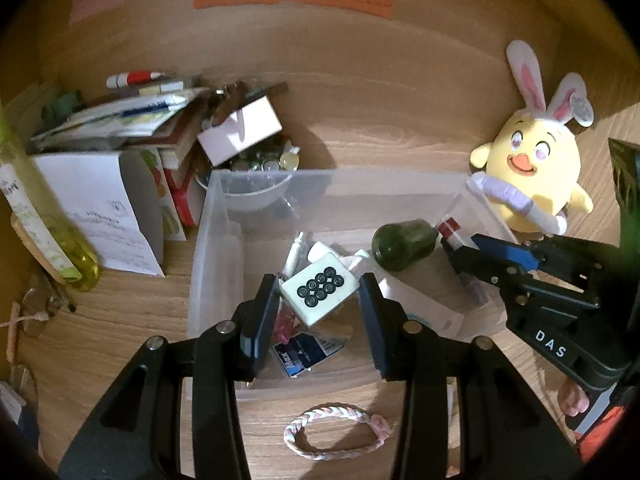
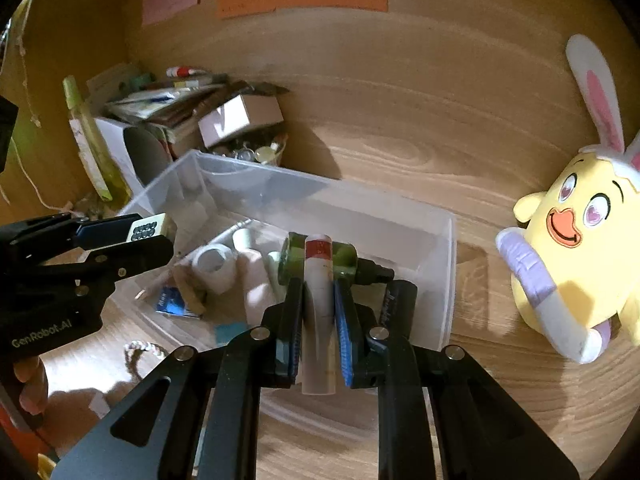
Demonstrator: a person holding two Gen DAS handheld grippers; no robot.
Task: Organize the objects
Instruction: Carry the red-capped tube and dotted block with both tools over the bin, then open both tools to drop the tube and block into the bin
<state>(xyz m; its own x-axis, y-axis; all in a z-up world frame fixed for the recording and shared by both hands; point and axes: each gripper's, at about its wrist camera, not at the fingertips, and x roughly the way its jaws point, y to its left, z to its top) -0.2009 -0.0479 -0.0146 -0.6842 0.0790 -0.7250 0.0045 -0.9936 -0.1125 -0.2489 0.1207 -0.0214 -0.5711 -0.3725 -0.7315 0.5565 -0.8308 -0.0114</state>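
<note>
A clear plastic bin (image 1: 216, 240) stands on the wooden desk, also in the right wrist view (image 2: 436, 280). My left gripper (image 1: 320, 296) hovers over the bin with a pale mahjong-tile block (image 1: 318, 290) between its fingers; the left finger touches it, a small gap shows at the right one. The block shows in the right wrist view (image 2: 146, 228). My right gripper (image 2: 318, 292) is shut on a white tube with a red band (image 2: 318, 280), held over the bin's right part. A dark green bottle (image 1: 404, 242) lies in the bin.
A yellow plush chick with rabbit ears (image 1: 532, 176) sits right of the bin. A stack of books and papers (image 1: 132, 120), a small cardboard box (image 1: 240, 128) and a yellow-green bottle (image 1: 48, 216) stand left. A braided bracelet (image 1: 336, 428) lies in front of the bin.
</note>
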